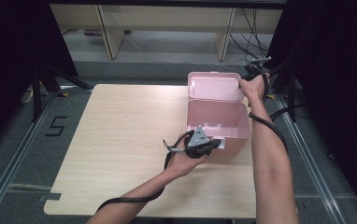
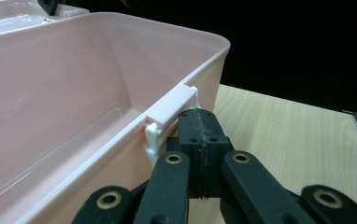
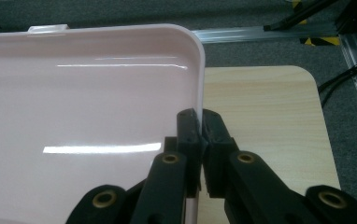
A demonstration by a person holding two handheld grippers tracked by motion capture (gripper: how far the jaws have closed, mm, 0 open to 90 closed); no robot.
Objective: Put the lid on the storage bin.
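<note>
We start with the pale wooden tabletop with rounded corners (image 1: 120, 140), set over grey carpet, and on its far right part we see the pink rectangular plastic box (image 1: 217, 122), open and with nothing visible inside. Its hinged pink plastic lid (image 1: 214, 86) stands tipped back behind it, inner face toward us.

Now to the hands. Our left gripper (image 1: 209, 145), with its grey three-cornered plate on top, sits at the box's near wall, and in the left gripper view its black jaws are pressed tight together, nothing between them, their tips (image 2: 200, 135) right up against the small pale pink latch tab (image 2: 169, 116) on the outside of the box's rim; we cannot tell whether they actually touch it.

Our right gripper (image 3: 198, 135) is out at the far right corner, arm stretched along the box's right side. In the right gripper view the jaws are clamped on the lid's side edge, the thin pink wall running straight in between the two pads, just below the lid's rounded corner (image 3: 193, 42).
</note>
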